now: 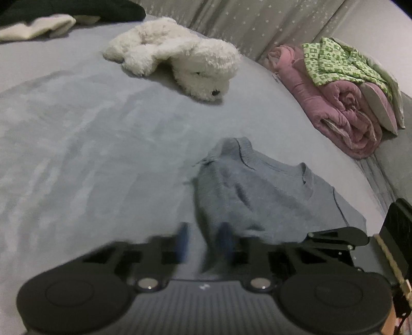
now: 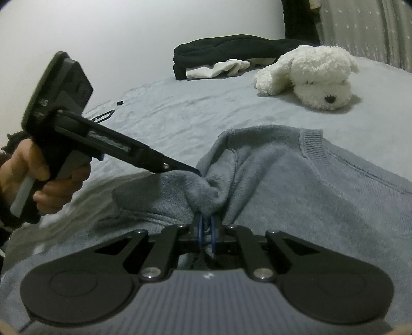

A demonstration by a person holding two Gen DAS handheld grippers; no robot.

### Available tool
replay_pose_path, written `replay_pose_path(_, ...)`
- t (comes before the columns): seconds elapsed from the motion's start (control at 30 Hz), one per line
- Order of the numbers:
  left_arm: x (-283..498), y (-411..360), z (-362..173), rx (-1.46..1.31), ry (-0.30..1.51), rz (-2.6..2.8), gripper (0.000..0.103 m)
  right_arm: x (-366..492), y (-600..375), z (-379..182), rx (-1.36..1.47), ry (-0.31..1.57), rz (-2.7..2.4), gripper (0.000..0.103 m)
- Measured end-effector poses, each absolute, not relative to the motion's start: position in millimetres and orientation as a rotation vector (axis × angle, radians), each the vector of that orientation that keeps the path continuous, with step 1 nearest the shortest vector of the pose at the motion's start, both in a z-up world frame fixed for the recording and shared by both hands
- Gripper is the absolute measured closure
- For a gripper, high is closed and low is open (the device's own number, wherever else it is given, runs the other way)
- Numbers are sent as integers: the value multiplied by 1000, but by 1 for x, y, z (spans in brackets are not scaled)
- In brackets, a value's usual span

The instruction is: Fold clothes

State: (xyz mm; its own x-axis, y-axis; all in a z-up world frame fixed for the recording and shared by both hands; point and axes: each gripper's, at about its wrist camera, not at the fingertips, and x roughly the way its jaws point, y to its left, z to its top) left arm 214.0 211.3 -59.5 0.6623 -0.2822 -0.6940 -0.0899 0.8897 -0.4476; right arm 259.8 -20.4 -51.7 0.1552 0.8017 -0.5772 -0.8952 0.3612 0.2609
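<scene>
Right gripper (image 2: pixel 206 233) pinched shut on a bunched fold of the grey-blue sweater (image 2: pixel 296 185). Left gripper (image 1: pixel 204 241) blurred, fingers parted with sweater cloth between; grip unclear. A hand (image 2: pixel 38 177) holds its handle, angled down. Sweater lies on grey bed (image 2: pixel 180 113), neckline toward plush dog (image 2: pixel 311 74).

Grey-blue bedspread (image 1: pixel 77 144), surface lightly rippled. White plush dog (image 1: pixel 177 56) lies flat on it, snout with black nose turned toward the near side. Beyond the plush dog, a dark garment (image 2: pixel 221 51) heaped by the pale wall (image 2: pixel 128 38), a white cloth (image 2: pixel 219 68) tucked against its front. Rolled pink quilt (image 1: pixel 334 103) at the bed's edge, green-and-white patterned cloth (image 1: pixel 334 61) draped over it. Grey star-print curtain (image 1: pixel 257 20) behind. Two small dark bits (image 2: pixel 108 113) on the spread, too small to identify.
</scene>
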Motion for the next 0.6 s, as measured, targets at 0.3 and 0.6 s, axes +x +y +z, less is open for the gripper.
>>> replay_pose_path(0.3, 209, 208, -24, -316, 760, 31, 103, 259, -14, -47, -126, 706, 1201, 97)
replay_pose_path(0.6, 219, 190, 1, -209, 698, 53, 103, 263, -22, -43, -95, 697, 1167, 96)
